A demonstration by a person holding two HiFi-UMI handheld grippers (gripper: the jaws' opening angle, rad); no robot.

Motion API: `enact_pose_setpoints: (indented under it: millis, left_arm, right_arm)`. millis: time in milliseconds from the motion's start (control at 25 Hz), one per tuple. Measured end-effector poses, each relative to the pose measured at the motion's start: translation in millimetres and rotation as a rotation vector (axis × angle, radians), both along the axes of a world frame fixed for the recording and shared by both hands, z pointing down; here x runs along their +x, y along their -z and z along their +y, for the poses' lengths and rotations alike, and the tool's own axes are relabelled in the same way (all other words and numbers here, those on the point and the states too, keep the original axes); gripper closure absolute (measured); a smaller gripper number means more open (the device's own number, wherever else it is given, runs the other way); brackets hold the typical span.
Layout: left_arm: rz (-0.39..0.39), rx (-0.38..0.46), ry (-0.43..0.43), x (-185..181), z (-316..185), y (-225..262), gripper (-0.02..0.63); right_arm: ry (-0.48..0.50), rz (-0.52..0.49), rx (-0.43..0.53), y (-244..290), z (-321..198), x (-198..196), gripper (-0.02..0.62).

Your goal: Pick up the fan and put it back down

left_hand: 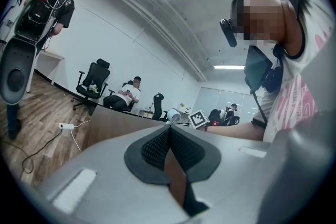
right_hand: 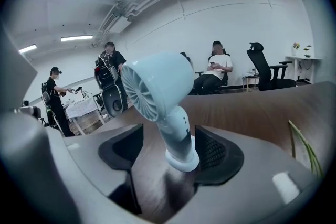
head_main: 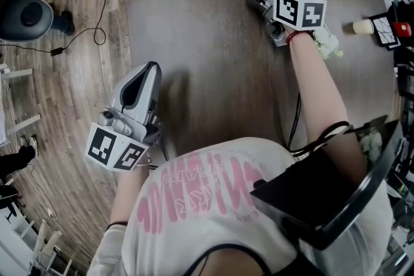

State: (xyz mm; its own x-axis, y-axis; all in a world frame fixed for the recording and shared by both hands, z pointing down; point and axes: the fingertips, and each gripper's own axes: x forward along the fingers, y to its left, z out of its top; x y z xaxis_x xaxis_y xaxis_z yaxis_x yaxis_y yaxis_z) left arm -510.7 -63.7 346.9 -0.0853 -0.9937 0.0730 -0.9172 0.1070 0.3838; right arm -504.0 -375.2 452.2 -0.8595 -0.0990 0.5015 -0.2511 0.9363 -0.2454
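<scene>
1. A small cream cylinder [head_main: 362,26], perhaps a cup, is seen near the far right edge of the table [head_main: 207,61]. Its contents cannot be made out.
2. The pale blue fan [right_hand: 157,86] is stood upright on the far side of the table. Its round head is carried on a slim stem, and its base is planted on the wood.
3. White flowers [head_main: 326,42] are laid just beside the right wrist, and a green stem [right_hand: 302,144] is seen at the right of the right gripper view. A cable [head_main: 97,16] is trailed across the wooden floor [head_main: 65,74] left of the table. A seated person [right_hand: 215,73] and an office chair [right_hand: 265,68] are seen well behind the fan.
4. The right gripper [right_hand: 170,150] is held released, with its jaws spread wide round the fan's stem and base. The pad at that view's left is kept clear, while the base appears to sit just against the other pad.
5. The left gripper [left_hand: 168,131] is held clenched at the near left edge of the table. Its pads are pressed together with nothing between them, well apart from the fan.
</scene>
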Motion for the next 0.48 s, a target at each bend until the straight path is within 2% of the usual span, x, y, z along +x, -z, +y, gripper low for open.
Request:
enact_pose_setpoints:
  millis: [360, 480]
  left_arm:
    - [-0.003, -0.016, 0.020, -1, 15, -1, 0.589]
    - [-0.005, -0.017, 0.032, -1, 18, -2, 0.589]
  right_arm:
    - [-0.009, 0.024, 0.036, 0, -7, -15, 0.333]
    - [-0.022, 0.029, 0.045, -2, -11, -14, 0.371]
